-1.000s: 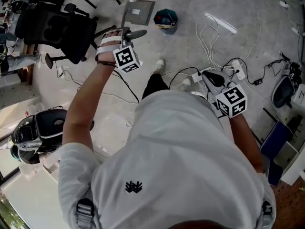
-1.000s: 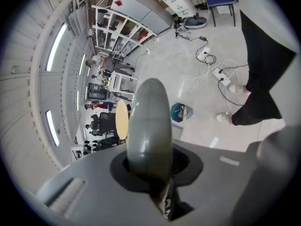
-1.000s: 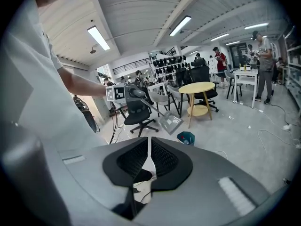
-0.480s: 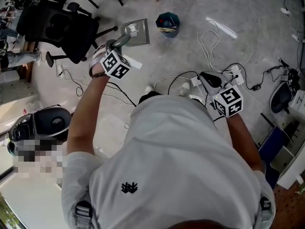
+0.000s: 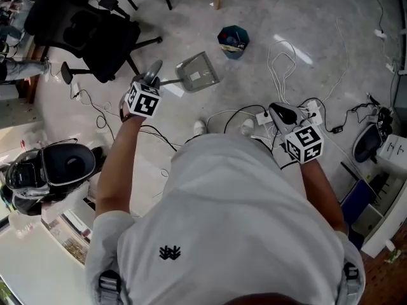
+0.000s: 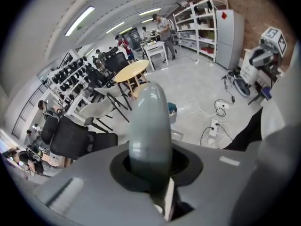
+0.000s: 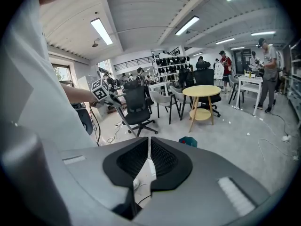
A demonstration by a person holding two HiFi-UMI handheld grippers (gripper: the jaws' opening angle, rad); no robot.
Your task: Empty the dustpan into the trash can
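Clamping the grey handle of the dustpan [image 5: 198, 72], the left gripper [image 5: 150, 81] is held out to the far left, with the person's arm stretched over the floor [image 5: 299, 18]; in the left gripper view its jaws sit tight against the rounded handle [image 6: 149, 121], which stands up between them; the long handle runs right from those jaws to the grey pan, which hangs above the floor and has a pale patch inside; the teal trash can [image 5: 233, 41] stands upright on the floor, mouth open, farther off and to the right of the pan, near it but apart, so the pan is not over the can; the right gripper [image 5: 280, 110] is held low at the near right above a tangle of white and black cables [image 5: 280, 62]; its jaws [image 7: 148, 149] are pressed together with nothing between them; a black office chair [image 5: 89, 30] stands at the far left.
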